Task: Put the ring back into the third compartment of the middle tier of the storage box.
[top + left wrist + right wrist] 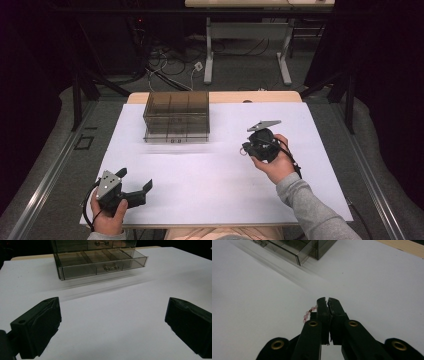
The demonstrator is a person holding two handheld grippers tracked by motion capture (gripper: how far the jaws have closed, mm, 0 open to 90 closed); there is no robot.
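The right claw is pinched tight on a string of small pink beads, a bracelet by the look of it. Only a short run of beads pokes out beside the left jaw, hanging above the white worktop. The rest is hidden behind the jaws, so how much of the strand is really caught cannot be told.

That thin hold is the main risk, as I judge it. If only a bead or two is nipped at the tips, a quick swing toward the smoky plastic drawer box may let the strand slip out, or the loose part may snag on the front lip of the open bottom drawer. Opening too high over a narrow compartment could also let the beads bounce into the wrong one or onto the sheet.

The left claw stands wide with nothing between its jaws, held low near the front left of the worktop and aimed at the box.

The left claw's camera shows the pulled-out drawer, its dividers and small knobs. The high view flattens that into a dark block, yet it alone gives both hands at once, the right hand well apart from the box. In the right claw's camera the beads are clear; from above they are only a faint loop at the claw tip.
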